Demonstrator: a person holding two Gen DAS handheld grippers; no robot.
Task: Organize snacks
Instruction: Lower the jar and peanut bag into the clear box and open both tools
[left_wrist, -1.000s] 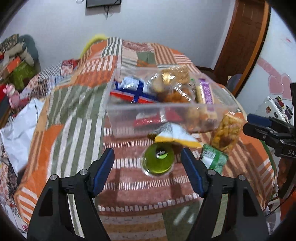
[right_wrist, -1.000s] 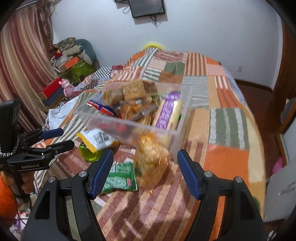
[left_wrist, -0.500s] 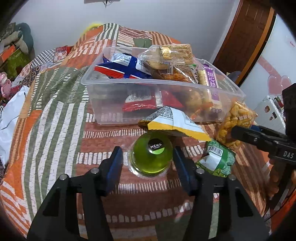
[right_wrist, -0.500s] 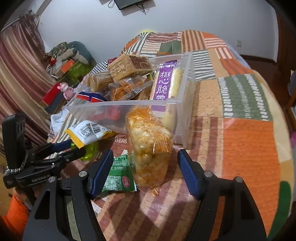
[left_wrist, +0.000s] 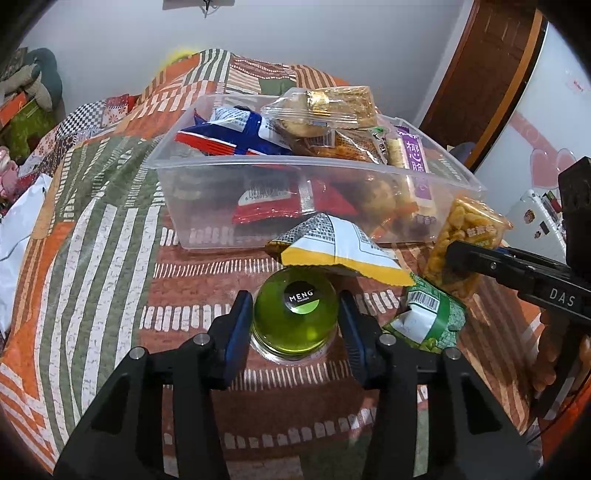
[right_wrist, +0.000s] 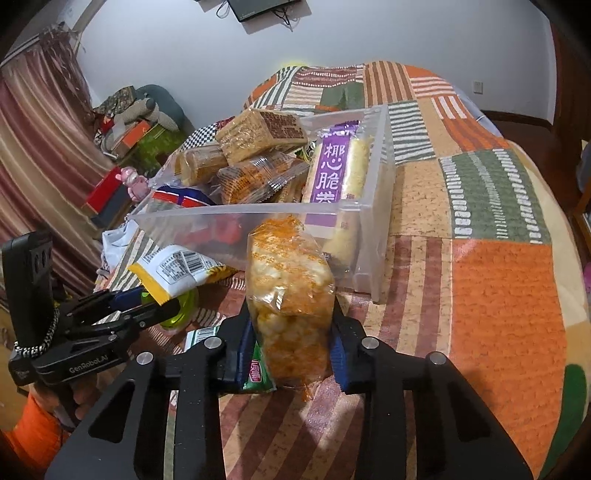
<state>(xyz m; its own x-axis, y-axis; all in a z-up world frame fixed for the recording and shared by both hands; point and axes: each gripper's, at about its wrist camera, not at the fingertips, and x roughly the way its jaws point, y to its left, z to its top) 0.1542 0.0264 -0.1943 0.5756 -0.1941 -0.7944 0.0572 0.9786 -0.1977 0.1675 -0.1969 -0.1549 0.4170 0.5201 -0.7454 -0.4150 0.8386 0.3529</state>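
Where the patchwork quilt (left_wrist: 92, 229) dips under its weight, a clear plastic bin (left_wrist: 258, 177), heaped: blue-and-red packet (left_wrist: 229, 136), red packet (left_wrist: 273, 206) pressed against the near wall, purple-labelled roll (right_wrist: 334, 173), wafer block in clear wrap (right_wrist: 262, 134) riding on top, more wrapped biscuits beneath.

Outside the bin, four loose snacks. Green jelly cup (left_wrist: 295, 310) flat on the quilt, lid up, between the blue pads of the left gripper (left_wrist: 295, 325), pads touching or nearly touching its sides; firm pinch or not, cannot tell. White-and-yellow packet (left_wrist: 340, 251) overlapping the cup's far edge. Green packet (left_wrist: 428, 317) just to the right. Orange puffed-snack bag (right_wrist: 291, 299) upright against the bin's near wall, pinched at the waist by the right gripper (right_wrist: 291, 332).

Only from the right wrist: wall screen (right_wrist: 258, 7), curtain (right_wrist: 33, 155). Only from the left wrist: wooden door (left_wrist: 487, 74).
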